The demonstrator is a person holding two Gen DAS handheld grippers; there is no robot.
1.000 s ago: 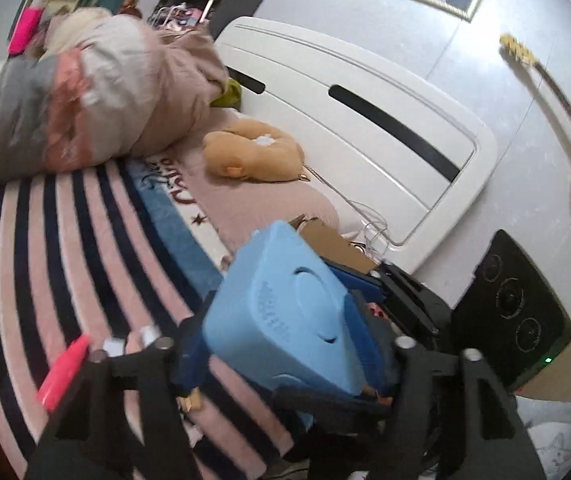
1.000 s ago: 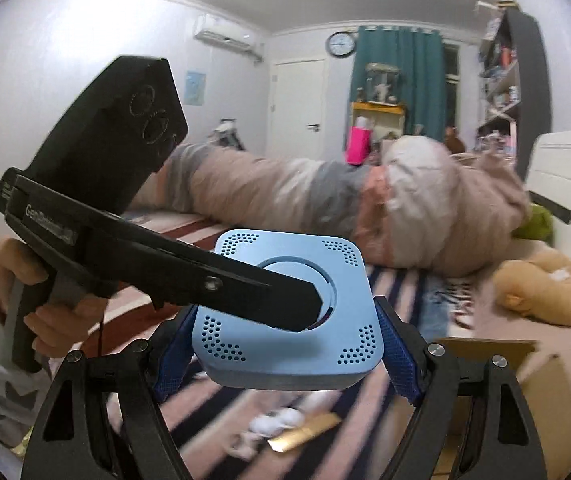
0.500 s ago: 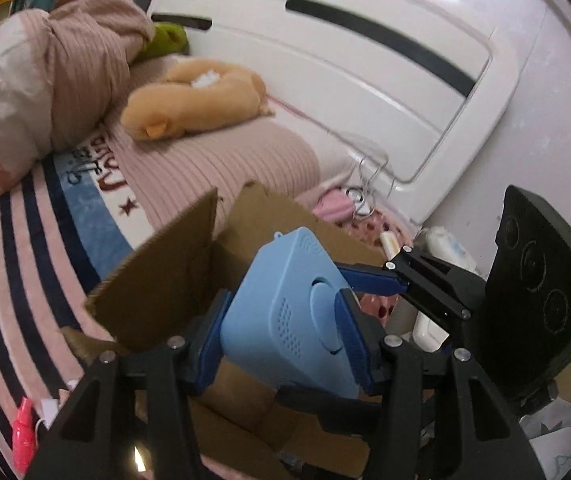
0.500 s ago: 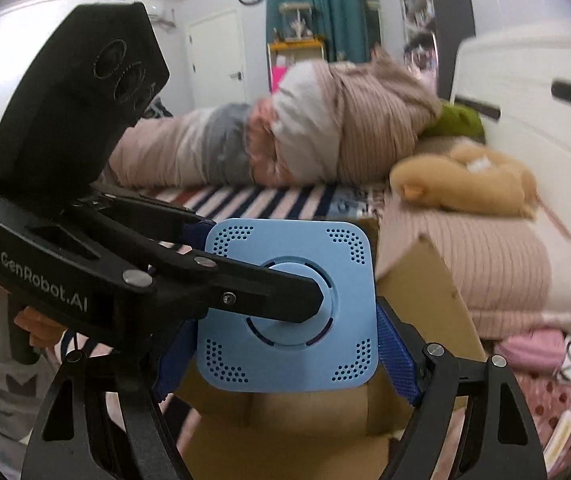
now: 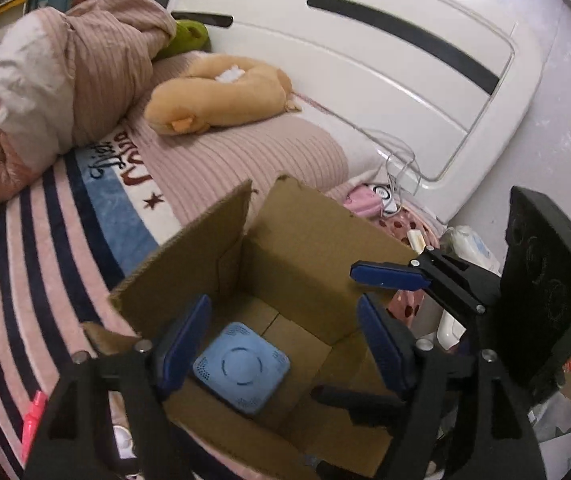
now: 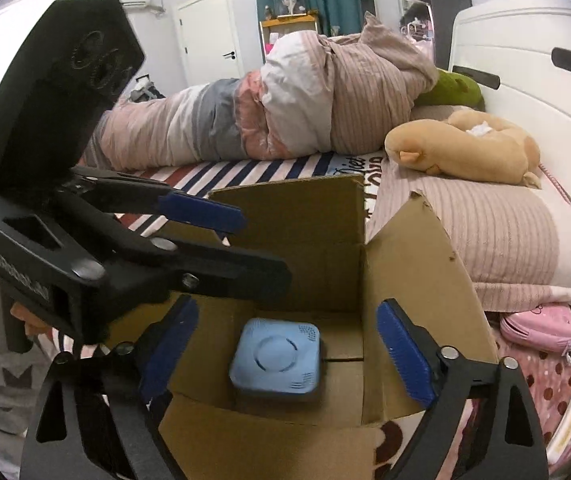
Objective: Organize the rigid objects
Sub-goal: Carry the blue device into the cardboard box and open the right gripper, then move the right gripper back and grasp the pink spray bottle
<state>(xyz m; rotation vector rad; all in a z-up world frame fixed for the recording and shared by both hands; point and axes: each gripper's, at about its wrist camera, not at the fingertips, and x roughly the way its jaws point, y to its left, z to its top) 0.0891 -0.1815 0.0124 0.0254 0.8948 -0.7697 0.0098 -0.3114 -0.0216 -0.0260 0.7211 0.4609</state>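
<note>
As seen, blue device (image 6: pixel 275 354) flat, face-up

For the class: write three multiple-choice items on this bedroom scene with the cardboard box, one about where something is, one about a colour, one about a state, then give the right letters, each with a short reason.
1. Where is the blue square device?
A. On the striped bedspread
B. On the bottom of the cardboard box
C. Between the pads of one gripper

2. What colour are the pads on the gripper fingers?
A. Dark blue
B. Red
C. Green

3. How do the flaps of the box stand?
A. Taped shut
B. Folded inward over the device
C. Standing open

Answers:
1 B: both wrist views show it flat on the box floor, clear of the left gripper and the right gripper, whose jaws are opening with nothing between them.
2 A: every pad in view is dark blue.
3 C: the flaps stand up and the inside is in view.
</note>
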